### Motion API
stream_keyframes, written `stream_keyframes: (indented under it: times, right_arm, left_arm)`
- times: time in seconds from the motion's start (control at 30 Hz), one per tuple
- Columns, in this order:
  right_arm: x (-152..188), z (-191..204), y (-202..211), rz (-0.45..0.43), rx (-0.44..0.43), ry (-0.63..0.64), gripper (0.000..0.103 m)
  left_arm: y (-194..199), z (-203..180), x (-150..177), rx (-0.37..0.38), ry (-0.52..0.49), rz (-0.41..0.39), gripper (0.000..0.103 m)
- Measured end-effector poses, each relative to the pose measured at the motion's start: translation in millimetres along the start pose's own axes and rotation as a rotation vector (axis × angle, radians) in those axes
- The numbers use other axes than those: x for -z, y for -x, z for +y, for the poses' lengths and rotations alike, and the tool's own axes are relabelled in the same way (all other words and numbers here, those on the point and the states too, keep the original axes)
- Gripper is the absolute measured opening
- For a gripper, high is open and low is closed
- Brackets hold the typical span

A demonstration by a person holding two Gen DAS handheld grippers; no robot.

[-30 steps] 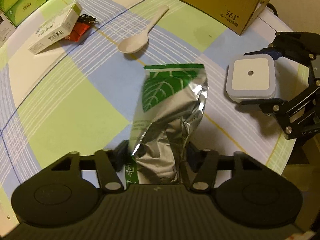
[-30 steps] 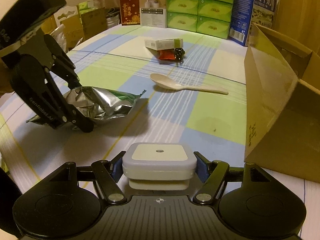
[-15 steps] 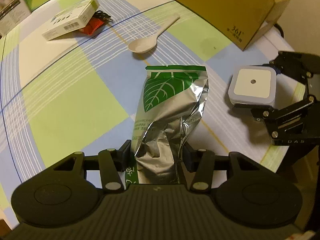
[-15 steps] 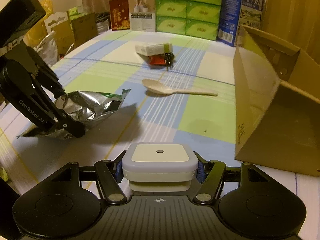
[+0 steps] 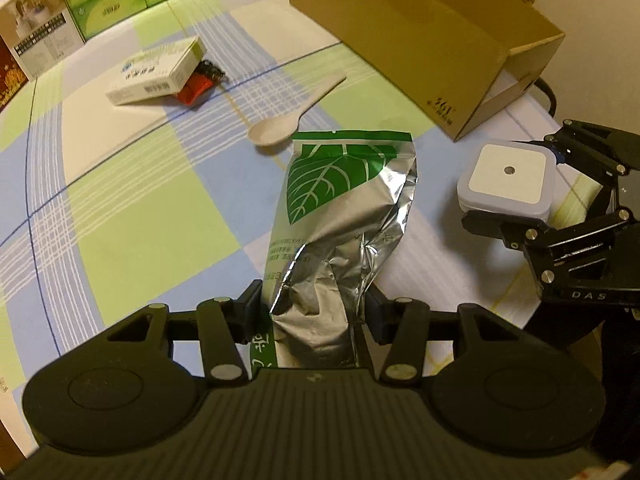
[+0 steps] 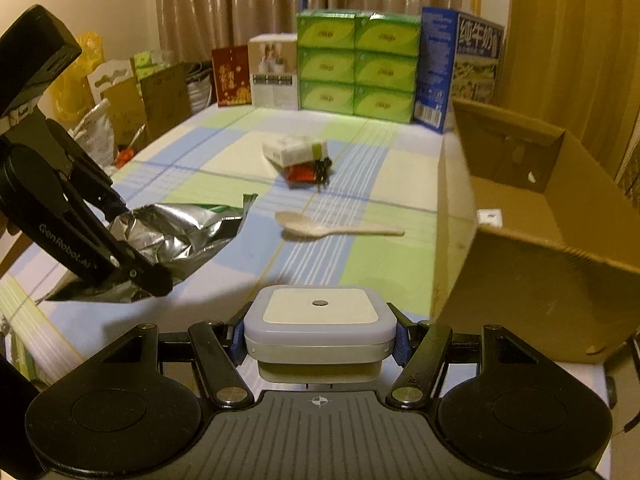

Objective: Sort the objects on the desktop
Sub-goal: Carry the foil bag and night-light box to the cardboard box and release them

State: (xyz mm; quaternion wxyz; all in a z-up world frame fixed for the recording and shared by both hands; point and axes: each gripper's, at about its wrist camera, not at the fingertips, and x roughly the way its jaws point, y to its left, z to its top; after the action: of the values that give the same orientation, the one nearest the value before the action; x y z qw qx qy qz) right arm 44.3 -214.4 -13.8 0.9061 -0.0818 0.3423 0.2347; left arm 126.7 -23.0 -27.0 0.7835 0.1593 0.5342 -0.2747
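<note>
A crumpled silver foil bag (image 5: 344, 200) with a green leaf print hangs from my left gripper (image 5: 314, 304), whose pads are shut on its lower end. The right wrist view shows that bag (image 6: 188, 228) held off the cloth by the left gripper (image 6: 140, 244). My right gripper (image 6: 320, 336) is shut on a white square box (image 6: 320, 312) with a small dark dot on its lid, held above the table. From the left wrist view the right gripper (image 5: 520, 188) grips the white box (image 5: 508, 178) beside the bag.
An open cardboard box (image 6: 540, 264) stands at the right. A pale spoon (image 6: 320, 230), a white carton (image 6: 296, 150) and a red packet (image 6: 302, 174) lie on the checked cloth. Green tissue boxes (image 6: 356, 68) and a blue carton (image 6: 460, 68) line the far edge.
Both grippers have risen with their loads, so the foil bag and the white box now hang higher above the cloth. More of the far table shows in both views.
</note>
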Motion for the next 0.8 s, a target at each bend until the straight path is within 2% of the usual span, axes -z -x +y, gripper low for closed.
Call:
stream_keyframes:
  times: [0.17,0.47,0.8]
  right_arm:
    - [-5.3,-4.8,20.5,-0.035,0.006,-0.006,0.062]
    - [-14.8,-29.4,52.0,-0.086,0.040,-0.035,0.062]
    - [-27.6,-81.9,86.1,-0.141,0.128,-0.061,0.062]
  left_arm:
    - [14.7,-13.4,-0.9,-0.008,0.007,-0.018,0.046]
    - [38.2,-35.3,-9.2,0.026,0.045,-0.044,0.046]
    - [50.5,-65.3,-37.5,0.085,0.060,-0.070,0.046]
